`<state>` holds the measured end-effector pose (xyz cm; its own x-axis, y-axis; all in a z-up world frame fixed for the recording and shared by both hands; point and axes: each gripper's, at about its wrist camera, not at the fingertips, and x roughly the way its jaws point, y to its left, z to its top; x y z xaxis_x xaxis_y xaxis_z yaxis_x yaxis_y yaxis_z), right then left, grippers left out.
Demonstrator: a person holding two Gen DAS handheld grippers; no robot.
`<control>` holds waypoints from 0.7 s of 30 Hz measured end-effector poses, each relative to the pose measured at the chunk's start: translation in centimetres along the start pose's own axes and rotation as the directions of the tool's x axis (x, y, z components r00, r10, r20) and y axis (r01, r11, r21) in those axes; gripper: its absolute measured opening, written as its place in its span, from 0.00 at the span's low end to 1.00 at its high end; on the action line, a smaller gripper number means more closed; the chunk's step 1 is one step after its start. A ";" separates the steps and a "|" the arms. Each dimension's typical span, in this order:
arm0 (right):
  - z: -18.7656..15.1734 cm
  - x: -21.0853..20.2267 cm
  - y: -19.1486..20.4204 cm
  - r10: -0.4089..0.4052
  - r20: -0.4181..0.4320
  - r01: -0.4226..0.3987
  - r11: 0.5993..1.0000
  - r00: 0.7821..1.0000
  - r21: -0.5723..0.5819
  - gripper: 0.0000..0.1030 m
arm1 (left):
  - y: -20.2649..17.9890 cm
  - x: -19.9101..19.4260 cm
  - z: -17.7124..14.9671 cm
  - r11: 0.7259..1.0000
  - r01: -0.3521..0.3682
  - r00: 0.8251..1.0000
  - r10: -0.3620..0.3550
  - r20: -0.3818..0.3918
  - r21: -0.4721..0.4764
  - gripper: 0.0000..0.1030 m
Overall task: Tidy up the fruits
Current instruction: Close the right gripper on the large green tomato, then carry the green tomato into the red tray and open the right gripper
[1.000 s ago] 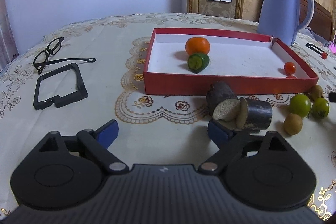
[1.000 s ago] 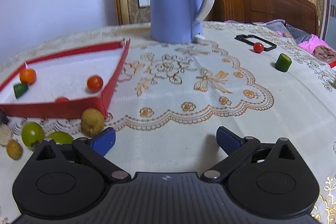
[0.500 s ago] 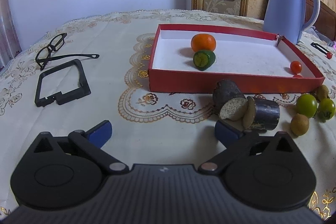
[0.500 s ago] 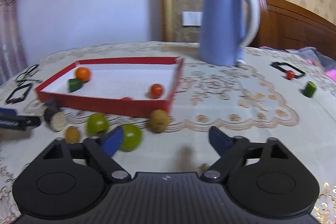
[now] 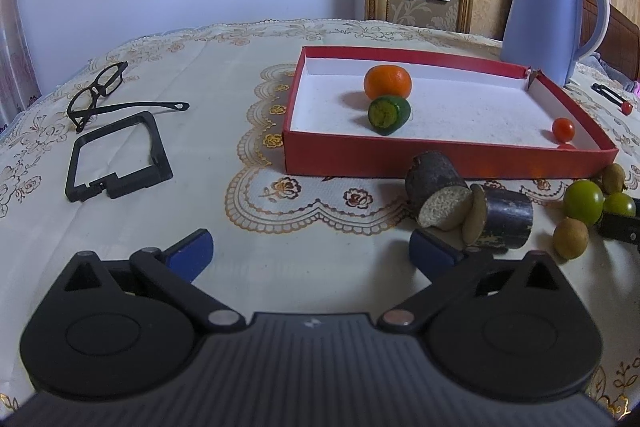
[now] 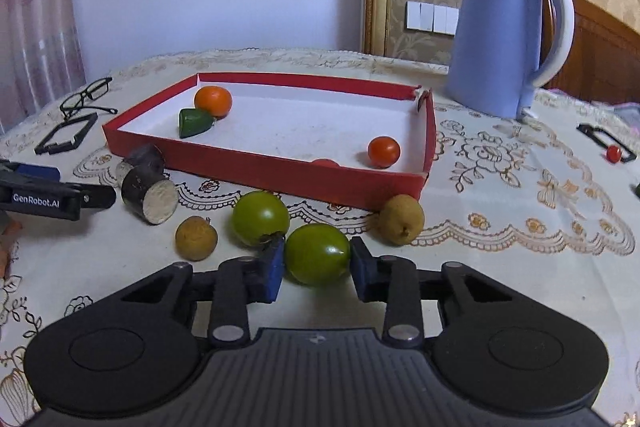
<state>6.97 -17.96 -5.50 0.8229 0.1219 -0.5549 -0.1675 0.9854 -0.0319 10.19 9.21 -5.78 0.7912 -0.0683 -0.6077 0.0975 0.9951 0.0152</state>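
Beside red tray (image 6: 276, 173): right hand-held gripper (image 6: 318, 269) just closed onto green fruit (image 6: 317, 254); left hand-held gripper (image 5: 311, 251) wide, empty.

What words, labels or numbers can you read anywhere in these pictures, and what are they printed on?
"GenRobot.AI": white lettering on the side of the left gripper, seen in the right wrist view.
A small light emblem on each gripper's ribbed housing is a symbol, not readable text.
Nothing else carries writing.

Both wrist cams sit low over the tablecloth, angled down. Both catch the shallow red cardboard tray (image 5: 440, 159) (image 6: 256, 171) from its near side, right cam closer.
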 end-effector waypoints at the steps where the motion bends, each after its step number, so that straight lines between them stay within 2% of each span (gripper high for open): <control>1: 0.0 0.0 0.1 -0.004 -0.001 0.004 1.000 1.000 -0.008 0.32 | 0.0 0.0 0.0 1.000 0.000 1.000 0.000 0.000 -0.001 1.00; 14: 1.0 -2.4 -1.4 -0.044 0.070 0.044 0.999 0.997 0.006 0.32 | 0.0 0.0 0.0 1.000 0.001 1.000 -0.001 0.000 -0.001 1.00; 21: 2.1 -2.2 -1.8 -0.061 0.090 0.060 0.998 0.994 0.011 0.32 | 0.0 0.0 0.0 1.000 0.001 1.000 -0.001 0.000 -0.001 1.00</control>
<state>6.59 -19.77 -2.49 0.8773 0.0721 -0.4745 -0.1117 0.9922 -0.0557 10.22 9.25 -5.78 0.7911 -0.0689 -0.6078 0.0976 0.9951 0.0142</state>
